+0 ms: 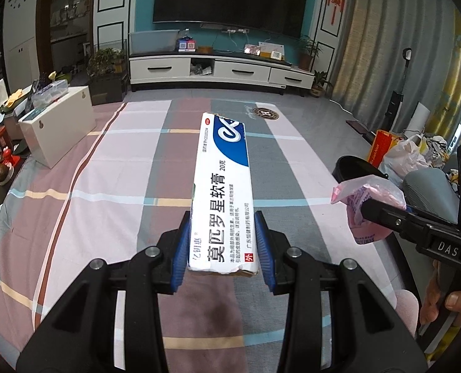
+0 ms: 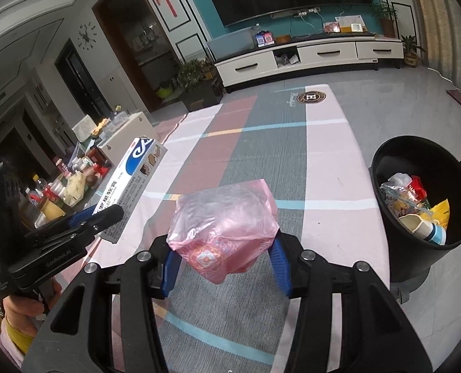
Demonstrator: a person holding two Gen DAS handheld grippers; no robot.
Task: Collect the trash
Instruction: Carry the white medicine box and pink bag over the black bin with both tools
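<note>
Box (image 1: 222,192) sits clamped in my left tool (image 1: 223,250), blue pads (image 1: 180,248) pressed on both long sides near its rear end, the rest sticking forward over the worktop (image 1: 106,186). White and blue carton, Chinese print, torn flap at the near end. In the right wrist view I see the same box (image 2: 131,180) held up at the left by that tool (image 2: 106,214), clear of the cloth.

My right tool (image 2: 224,261) is closed on a pink wrapper (image 2: 224,220), crumpled plastic bulging out above the pads (image 2: 280,264), which bite its lower edges. From the left wrist view the wrapper (image 1: 367,208) hangs off the tip of the right tool (image 1: 382,214), near the worktop's right edge.

Bin (image 2: 423,195) stands just beside the worktop on the right, black, round, open top, trash already inside: a cup, bright wrappers. In the left view only its rim (image 1: 354,168) shows behind the wrapper. Worktop (image 2: 323,161) is covered in a plaid cloth, pink, grey, rust blocks. Both items are off the cloth, neither over the bin.
</note>
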